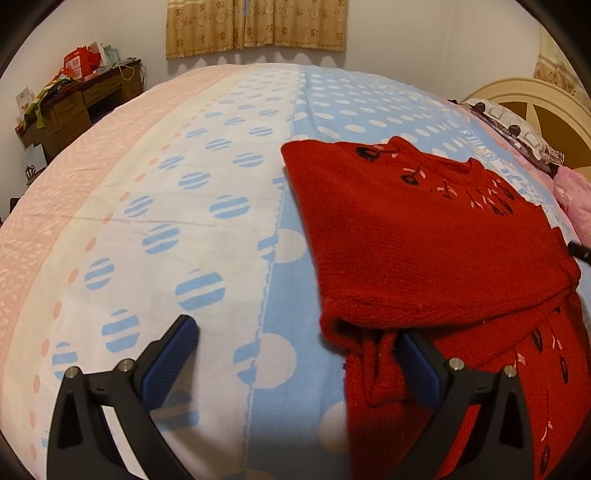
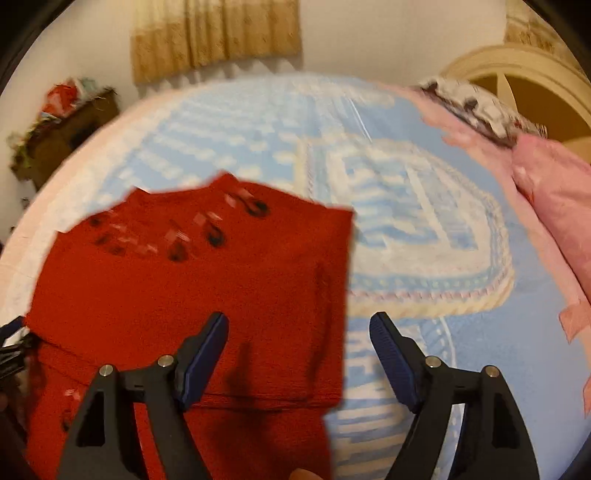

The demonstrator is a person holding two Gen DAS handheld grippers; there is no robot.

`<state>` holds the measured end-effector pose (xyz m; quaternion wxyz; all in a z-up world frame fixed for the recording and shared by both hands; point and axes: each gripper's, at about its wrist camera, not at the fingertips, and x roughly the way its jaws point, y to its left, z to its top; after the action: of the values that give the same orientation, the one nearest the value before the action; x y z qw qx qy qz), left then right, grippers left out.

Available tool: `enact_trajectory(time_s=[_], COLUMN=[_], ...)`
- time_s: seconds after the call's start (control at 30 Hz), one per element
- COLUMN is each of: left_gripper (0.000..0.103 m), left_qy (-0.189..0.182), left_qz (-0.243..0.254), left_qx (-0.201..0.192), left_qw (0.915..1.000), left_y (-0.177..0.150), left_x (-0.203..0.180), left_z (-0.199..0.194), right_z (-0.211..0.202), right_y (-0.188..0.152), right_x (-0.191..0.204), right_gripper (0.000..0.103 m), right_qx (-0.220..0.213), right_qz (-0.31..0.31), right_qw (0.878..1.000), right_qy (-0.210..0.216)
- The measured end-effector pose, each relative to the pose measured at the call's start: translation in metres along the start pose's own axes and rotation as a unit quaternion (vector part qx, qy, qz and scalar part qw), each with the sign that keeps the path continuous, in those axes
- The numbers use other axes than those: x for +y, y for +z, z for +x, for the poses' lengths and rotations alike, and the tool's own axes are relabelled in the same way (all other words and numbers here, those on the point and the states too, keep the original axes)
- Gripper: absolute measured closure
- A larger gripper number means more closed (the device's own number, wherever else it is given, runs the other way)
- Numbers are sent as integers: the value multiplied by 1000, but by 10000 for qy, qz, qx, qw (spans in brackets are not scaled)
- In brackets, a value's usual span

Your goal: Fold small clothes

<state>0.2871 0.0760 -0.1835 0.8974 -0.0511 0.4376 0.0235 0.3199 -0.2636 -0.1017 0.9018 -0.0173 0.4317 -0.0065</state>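
A small red knitted sweater (image 1: 424, 240) with black and pink embroidery lies partly folded on the bed; it also shows in the right wrist view (image 2: 184, 288). My left gripper (image 1: 295, 347) is open and empty, just above the bedspread at the sweater's left near corner; its right finger (image 1: 417, 365) rests over the red knit. My right gripper (image 2: 299, 343) is open and empty above the sweater's right edge, left finger over the knit, right finger over the bedspread. The right wrist view is blurred.
The bed (image 1: 184, 221) has a blue, white and pink dotted bedspread. Pink bedding (image 2: 554, 206) and a patterned pillow (image 1: 517, 129) lie by the cream headboard (image 1: 546, 107). A cluttered wooden desk (image 1: 74, 99) stands at the far left. Curtains (image 1: 255, 26) hang behind.
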Motion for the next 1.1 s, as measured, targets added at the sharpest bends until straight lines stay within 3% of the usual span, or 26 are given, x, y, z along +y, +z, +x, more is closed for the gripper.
enact_trajectory(time_s=[0.1, 0.17, 0.27, 0.37, 0.53, 0.7, 0.83, 0.93, 1.1], left_gripper=[0, 0, 0, 0, 0, 0, 0, 0, 0], left_qy=[40, 53, 57, 75, -46, -103, 283, 693, 292], left_qz=[33, 36, 27, -3, 82, -56, 92, 242, -42], left_qx=[2, -4, -20, -197, -571, -882, -612, 46, -57], left_qw=[10000, 10000, 10000, 9998, 9983, 9960, 9977, 9973, 9995], left_y=[0, 0, 1, 1, 5, 32, 46, 41, 26], left_x=[-1, -1, 0, 1, -2, -4, -10, -8, 7], left_z=[0, -1, -7, -25, -59, -70, -36, 5, 11], right_z=[-11, -5, 14, 37, 37, 39, 39, 35, 17], right_y=[3, 4, 0, -10, -16, -20, -21, -20, -17], right_x=[27, 42, 54, 52, 44, 45, 44, 41, 26], right_gripper=[24, 24, 24, 24, 24, 24, 23, 23, 23], right_qx=[-227, -126, 138, 434, 330, 269, 252, 282, 168], right_qz=[-433, -591, -744, -726, -550, -551, -517, -464, -348], right_qw=[9988, 9977, 9969, 9964, 9977, 9979, 9980, 9980, 9976], right_qy=[56, 303, 224, 46, 231, 223, 252, 316, 572])
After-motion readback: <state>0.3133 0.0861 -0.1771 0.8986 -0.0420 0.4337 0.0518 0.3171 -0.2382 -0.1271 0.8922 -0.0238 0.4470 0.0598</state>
